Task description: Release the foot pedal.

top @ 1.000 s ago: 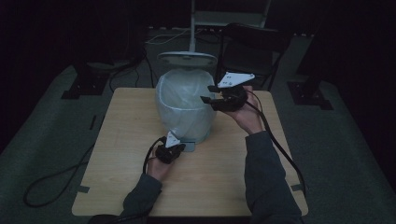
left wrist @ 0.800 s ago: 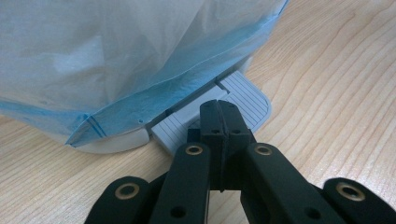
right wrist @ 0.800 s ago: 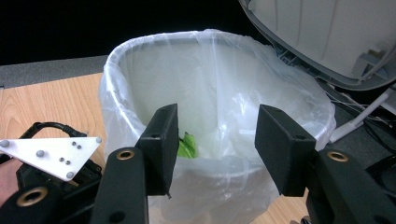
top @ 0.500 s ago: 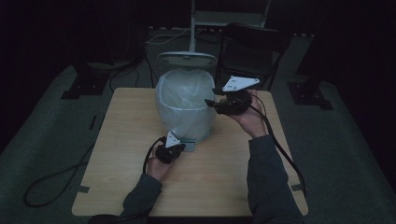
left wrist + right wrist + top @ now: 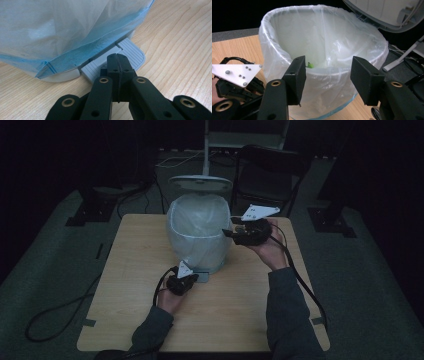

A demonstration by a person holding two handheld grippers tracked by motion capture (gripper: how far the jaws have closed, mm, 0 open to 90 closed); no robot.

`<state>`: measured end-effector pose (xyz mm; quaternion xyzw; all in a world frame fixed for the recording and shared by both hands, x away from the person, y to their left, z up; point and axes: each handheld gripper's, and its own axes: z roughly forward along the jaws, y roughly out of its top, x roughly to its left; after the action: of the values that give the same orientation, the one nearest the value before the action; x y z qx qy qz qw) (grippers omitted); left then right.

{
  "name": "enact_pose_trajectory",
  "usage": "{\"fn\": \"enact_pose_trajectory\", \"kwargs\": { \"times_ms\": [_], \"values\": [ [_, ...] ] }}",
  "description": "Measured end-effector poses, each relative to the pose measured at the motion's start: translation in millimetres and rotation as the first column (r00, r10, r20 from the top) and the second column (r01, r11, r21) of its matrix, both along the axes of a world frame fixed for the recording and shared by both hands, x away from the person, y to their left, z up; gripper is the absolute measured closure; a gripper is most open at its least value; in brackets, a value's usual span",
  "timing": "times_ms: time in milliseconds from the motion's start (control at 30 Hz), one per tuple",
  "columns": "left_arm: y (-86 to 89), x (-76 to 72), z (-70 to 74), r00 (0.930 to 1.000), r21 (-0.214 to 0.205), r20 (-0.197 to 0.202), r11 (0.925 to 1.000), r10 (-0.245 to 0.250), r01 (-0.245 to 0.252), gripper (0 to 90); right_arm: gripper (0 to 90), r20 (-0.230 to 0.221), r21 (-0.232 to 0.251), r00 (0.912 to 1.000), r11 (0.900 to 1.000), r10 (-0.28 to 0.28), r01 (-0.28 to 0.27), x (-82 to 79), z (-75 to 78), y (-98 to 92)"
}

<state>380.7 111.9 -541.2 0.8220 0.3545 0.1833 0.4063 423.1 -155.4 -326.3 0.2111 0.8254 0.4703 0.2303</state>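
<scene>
- Bin [image 5: 197,232] with a clear liner stands mid-table [image 5: 130,285], lid [image 5: 200,182] raised.
- Left hand-held gripper [image 5: 117,63], clenched empty, presses the pedal [image 5: 130,51].
- Right hand-held gripper [image 5: 327,75], released and empty, has just been opening beside the rim; something green [image 5: 310,65] lies inside.

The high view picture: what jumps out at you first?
A round white pedal bin lined with a thin clear plastic bag stands mid-table with its grey lid tipped open. The left hand-held gripper, jaws shut, presses the ribbed grey foot pedal at the bin's base. The right hand-held gripper hovers open at the rim, something small and green inside.
</scene>
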Motion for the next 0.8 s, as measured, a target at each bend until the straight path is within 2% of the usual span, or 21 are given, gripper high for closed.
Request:
{"fn": "enact_pose_trajectory", "kwargs": {
  "times_ms": [500,633,800],
  "values": [
    [-0.5,-0.5,0.7,1.0,0.009,0.003,1.0,-0.003,0.003,89.8,43.8,-0.027,-0.012,0.9988,0.9991,-0.041,0.04,0.9,-20.4,-15.6],
    [0.0,-0.9,1.2,1.0,0.005,0.006,1.0,0.0,-0.001,88.6,42.7,-0.036,-0.037,0.997,0.9971,-0.068,0.067,0.7,-31.2,-20.2],
    [-1.8,-2.7,2.9,0.9996,0.021,0.027,0.9998,0.007,-0.007,87.6,41.8,-0.05,-0.061,0.9943,0.9939,-0.094,0.091,0.0,-43.6,-26.3]
  ]
}}
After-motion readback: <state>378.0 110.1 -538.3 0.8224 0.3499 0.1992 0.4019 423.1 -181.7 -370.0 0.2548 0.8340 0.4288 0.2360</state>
